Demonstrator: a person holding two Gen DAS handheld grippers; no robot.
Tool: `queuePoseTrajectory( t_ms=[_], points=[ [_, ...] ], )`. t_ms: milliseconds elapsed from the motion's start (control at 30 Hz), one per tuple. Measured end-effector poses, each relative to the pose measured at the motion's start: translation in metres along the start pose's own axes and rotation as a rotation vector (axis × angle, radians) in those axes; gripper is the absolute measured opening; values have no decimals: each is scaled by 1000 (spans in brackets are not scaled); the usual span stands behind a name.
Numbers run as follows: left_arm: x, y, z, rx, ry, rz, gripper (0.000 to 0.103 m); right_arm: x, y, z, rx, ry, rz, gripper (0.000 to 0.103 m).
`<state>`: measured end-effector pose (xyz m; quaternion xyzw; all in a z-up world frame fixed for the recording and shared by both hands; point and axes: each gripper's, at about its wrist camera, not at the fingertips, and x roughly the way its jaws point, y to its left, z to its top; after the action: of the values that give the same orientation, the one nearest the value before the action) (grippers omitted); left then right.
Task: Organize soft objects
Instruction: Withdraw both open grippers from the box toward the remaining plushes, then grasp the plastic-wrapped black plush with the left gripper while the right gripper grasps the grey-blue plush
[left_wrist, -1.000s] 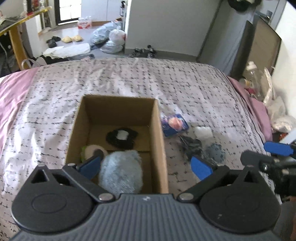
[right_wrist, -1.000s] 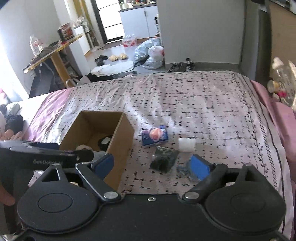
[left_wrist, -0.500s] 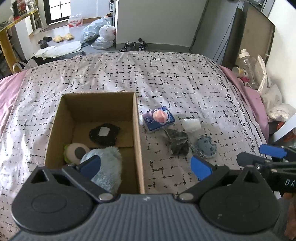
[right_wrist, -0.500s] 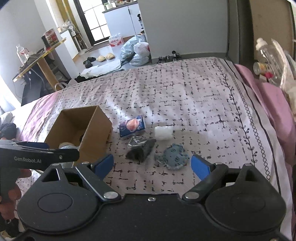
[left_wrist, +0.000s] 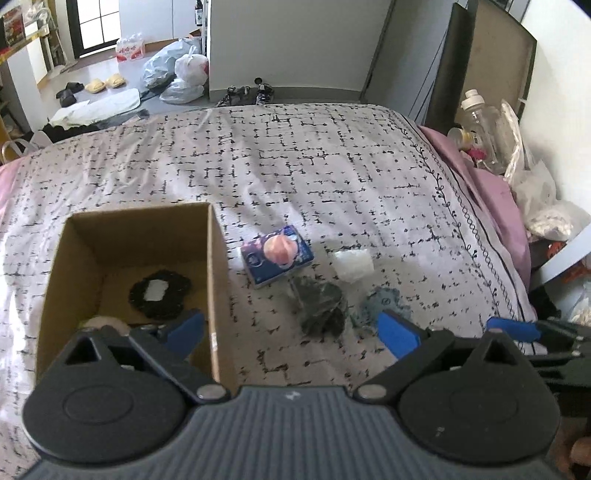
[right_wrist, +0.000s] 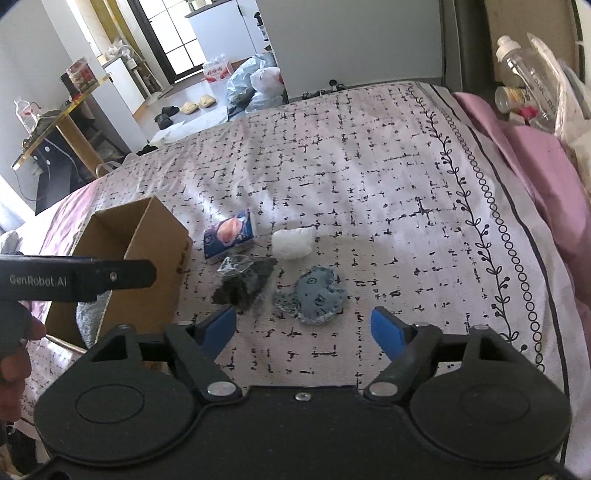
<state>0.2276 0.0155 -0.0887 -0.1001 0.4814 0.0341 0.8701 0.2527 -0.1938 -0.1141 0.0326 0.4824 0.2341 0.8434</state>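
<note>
- Bed (right_wrist: 369, 166) under a white quilt with black dash print carries an open cardboard box (left_wrist: 218, 280).
- Beside the box: glossy blue packet (right_wrist: 229, 236), crinkly white wad (right_wrist: 292, 243), dark crumpled cloth (right_wrist: 245, 282), flat blue-grey denim patch (right_wrist: 317, 293).
- Left gripper (left_wrist: 291, 328) and right gripper (right_wrist: 304, 326) both hold their blue fingers apart, empty.

Soft daylight, sharp centre, fisheye bending at edges

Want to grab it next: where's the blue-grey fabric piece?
The blue-grey fabric piece lies on the bedspread, centred in the right wrist view, right of the dark bundle, just below the white pouch.
</note>
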Motion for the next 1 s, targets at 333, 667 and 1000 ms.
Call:
queuePoseTrajectory(
  t_ms=[333,667,1000],
  points=[
    [30,-20,12,40,34,15,100,29,-16,4,24,40,7,72],
    [69,-44,19,88,84,16,100,57,-28,3,34,70,6,72],
    [96,-44,6,65,136,72,94,75,-24,-1,-32,101,19,66]
  ],
)
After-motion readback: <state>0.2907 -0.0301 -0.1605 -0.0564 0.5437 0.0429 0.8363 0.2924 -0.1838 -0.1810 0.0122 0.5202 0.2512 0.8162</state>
